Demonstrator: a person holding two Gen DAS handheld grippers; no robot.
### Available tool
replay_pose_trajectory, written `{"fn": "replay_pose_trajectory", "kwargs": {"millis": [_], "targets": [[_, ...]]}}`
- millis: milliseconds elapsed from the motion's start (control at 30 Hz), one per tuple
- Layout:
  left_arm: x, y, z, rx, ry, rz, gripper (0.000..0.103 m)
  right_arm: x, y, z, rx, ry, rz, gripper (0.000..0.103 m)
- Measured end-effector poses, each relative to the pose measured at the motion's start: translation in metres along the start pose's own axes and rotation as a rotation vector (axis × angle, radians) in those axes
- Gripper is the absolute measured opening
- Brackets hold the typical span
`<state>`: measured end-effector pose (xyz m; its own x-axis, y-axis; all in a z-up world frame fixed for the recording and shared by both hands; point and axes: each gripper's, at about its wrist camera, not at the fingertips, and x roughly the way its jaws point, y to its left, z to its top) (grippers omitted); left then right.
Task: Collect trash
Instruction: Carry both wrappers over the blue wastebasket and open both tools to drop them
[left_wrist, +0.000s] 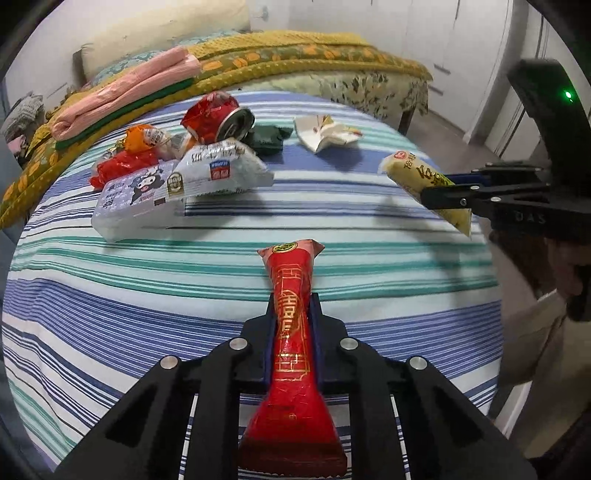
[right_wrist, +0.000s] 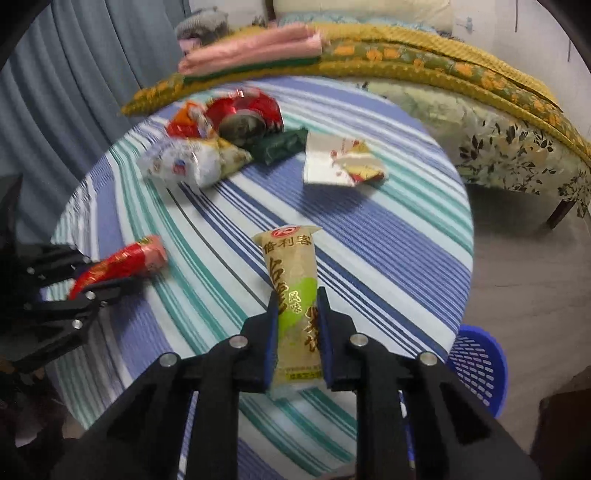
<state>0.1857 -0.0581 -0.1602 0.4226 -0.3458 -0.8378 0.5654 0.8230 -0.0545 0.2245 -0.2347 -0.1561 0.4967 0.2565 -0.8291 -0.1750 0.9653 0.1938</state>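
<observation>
My left gripper (left_wrist: 293, 314) is shut on a red snack packet (left_wrist: 291, 295) with gold print, squeezing its middle over the striped tablecloth (left_wrist: 147, 280). My right gripper (right_wrist: 297, 314) is shut on a yellow snack packet (right_wrist: 291, 266) with green print, held above the cloth. In the left wrist view the right gripper (left_wrist: 448, 186) clamps that yellow packet (left_wrist: 410, 170) at the right. The right wrist view shows the left gripper (right_wrist: 107, 286) with the red packet (right_wrist: 125, 258) at the left. More trash lies at the far side: a crushed red can (left_wrist: 216, 116), white packets (left_wrist: 218, 170) and a torn white wrapper (left_wrist: 325, 133).
A blue mesh bin (right_wrist: 478, 363) stands on the floor by the table's right edge. Behind the table is a bed with a yellow blanket (left_wrist: 295, 51) and folded pink cloth (left_wrist: 129, 92). A grey curtain (right_wrist: 92, 74) hangs at the left.
</observation>
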Motion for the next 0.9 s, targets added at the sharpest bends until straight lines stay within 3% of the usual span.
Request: {"fn": "replay_pose_trajectory", "kwargs": {"millis": [133, 333, 633, 900], "targets": [[-0.01, -0.013, 0.006, -0.028, -0.039, -0.037, 0.013, -0.015, -0.005, -0.003, 0.022, -0.037, 0.034, 0.018], [-0.018, -0.051, 0.021, -0.02, -0.079, -0.092, 0.012, -0.046, -0.047, -0.019, 0.118, -0.103, 0.02, 0.018], [-0.003, -0.149, 0.061, 0.047, -0.089, -0.231, 0.01, -0.075, -0.145, -0.058, 0.252, -0.105, -0.117, 0.018], [0.046, -0.238, 0.079, 0.116, -0.033, -0.277, 0.01, -0.054, -0.209, -0.111, 0.365, -0.071, -0.224, 0.018]]}}
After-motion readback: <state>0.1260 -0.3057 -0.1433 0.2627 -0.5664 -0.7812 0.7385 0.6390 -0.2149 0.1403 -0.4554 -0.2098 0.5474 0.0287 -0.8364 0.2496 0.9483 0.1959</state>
